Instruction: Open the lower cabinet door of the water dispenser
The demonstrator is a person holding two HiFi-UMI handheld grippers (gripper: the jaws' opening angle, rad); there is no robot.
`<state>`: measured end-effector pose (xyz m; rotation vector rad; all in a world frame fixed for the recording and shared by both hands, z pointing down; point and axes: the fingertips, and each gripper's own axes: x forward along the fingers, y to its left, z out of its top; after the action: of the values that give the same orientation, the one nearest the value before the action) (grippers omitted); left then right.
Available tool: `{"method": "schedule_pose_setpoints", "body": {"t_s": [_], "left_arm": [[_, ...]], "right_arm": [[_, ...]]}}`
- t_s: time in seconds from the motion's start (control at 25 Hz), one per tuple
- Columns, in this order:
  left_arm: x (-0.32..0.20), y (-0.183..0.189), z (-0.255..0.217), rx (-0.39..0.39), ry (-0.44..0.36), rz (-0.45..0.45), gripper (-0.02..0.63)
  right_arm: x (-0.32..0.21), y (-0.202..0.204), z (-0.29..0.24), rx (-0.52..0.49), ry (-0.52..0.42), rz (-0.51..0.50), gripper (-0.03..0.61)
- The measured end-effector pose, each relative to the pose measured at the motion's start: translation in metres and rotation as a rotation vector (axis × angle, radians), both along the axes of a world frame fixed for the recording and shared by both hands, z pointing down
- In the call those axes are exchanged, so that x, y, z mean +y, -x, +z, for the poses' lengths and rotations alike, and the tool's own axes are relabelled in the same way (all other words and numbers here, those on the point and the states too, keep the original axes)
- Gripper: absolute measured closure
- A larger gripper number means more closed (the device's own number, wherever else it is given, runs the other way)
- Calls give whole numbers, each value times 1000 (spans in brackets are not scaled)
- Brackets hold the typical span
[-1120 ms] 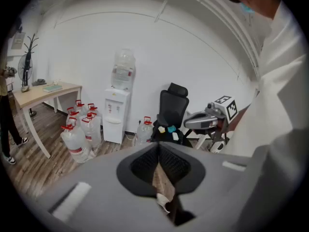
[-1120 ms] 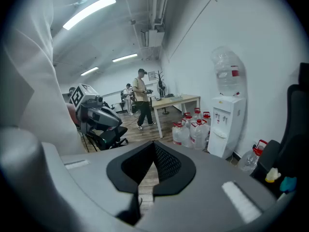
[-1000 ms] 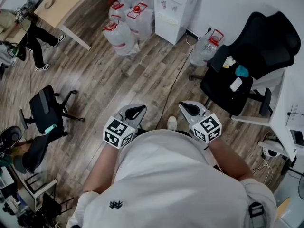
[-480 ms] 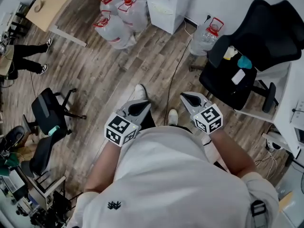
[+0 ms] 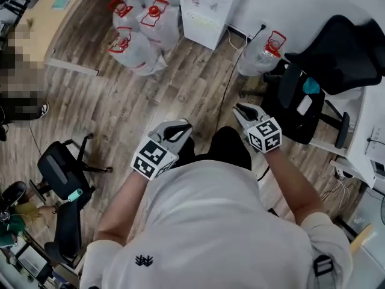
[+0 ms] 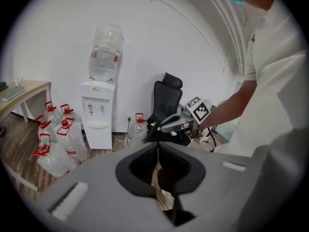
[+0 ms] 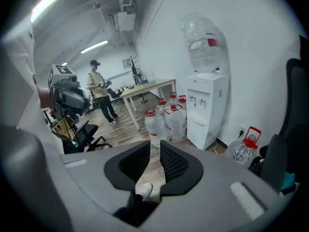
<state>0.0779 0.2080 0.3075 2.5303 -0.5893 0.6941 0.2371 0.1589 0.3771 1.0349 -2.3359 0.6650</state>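
Wood-plank floor point(image 5: 150, 101) runs out ahead of us to a white wall point(image 5: 283, 5), and the water dispenser point(image 5: 210, 8) stands against it, well apart from both tongs, with water jugs point(image 5: 144, 29) crowding its left side; left gripper point(image 5: 175, 129) is clenched on nothing; right gripper point(image 5: 245, 111) has just been parting its jaws, a narrow gap with nothing in it; the dispenser sits between the two lines of reach, the right looking a touch nearer, so we'd back that hand; lower cabinet door point(image 6: 98, 137) is an upright panel under the drip tray point(image 6: 97, 125), facing us; head view crops and foreshortens that front, while both gripper views show it whole, bottle point(image 6: 105, 52) on top; which side it hinges on we can't tell.
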Motion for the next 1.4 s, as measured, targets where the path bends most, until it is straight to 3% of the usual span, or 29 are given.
{"method": "schedule_pose_setpoints", "body": {"t_s": [0.16,0.28,0.48,0.64,0.84,1.12,1.4], "left_arm": [[-39,21,19,-4,41,9,555],[-68,18,38,18,86,-19,555],[-126,-3,70,-1,110,-52,555],[-181,-26,107,35,138,-101,555],[-243,-59,163,45,112,-46,555],[-266,-74,226,39,134,-16,555],[-292,-86,256,49,114,2,555]], "right_arm": [[-63,6,30,12,28,55,522],[-112,-2,68,39,64,61,514],[-208,-18,155,88,121,27,492],[-290,-35,238,162,149,-10,482],[-381,-57,326,203,164,20,459],[-441,-71,409,231,181,35,443],[-477,-77,454,238,197,60,419]]}}
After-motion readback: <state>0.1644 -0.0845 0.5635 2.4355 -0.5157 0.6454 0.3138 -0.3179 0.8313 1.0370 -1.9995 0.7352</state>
